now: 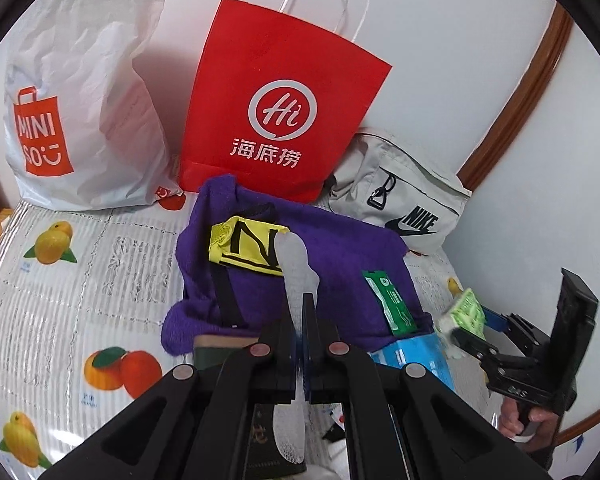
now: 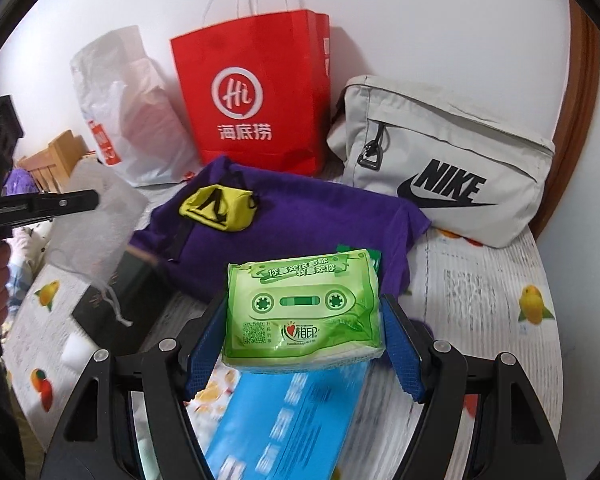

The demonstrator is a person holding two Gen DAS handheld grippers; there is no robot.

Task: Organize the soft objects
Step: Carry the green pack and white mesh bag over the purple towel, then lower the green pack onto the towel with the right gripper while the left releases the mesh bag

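Note:
My left gripper [image 1: 303,300] is shut on a white mesh pouch [image 1: 296,258], held above a purple cloth [image 1: 340,256]; the pouch also shows in the right wrist view [image 2: 96,220]. A yellow and black pouch [image 1: 246,250] lies on the cloth. My right gripper [image 2: 304,312] is shut on a green tissue pack [image 2: 302,308], held above a blue packet [image 2: 288,420]. The right gripper also shows in the left wrist view [image 1: 466,324], at the right of the cloth. A green sachet [image 1: 388,304] lies on the cloth's right part.
A red paper bag [image 1: 276,108], a white Miniso plastic bag [image 1: 80,112] and a grey Nike bag [image 1: 404,208] stand along the wall at the back. A fruit-print tablecloth [image 1: 80,280] covers the table. A dark box [image 2: 112,300] lies left of the cloth.

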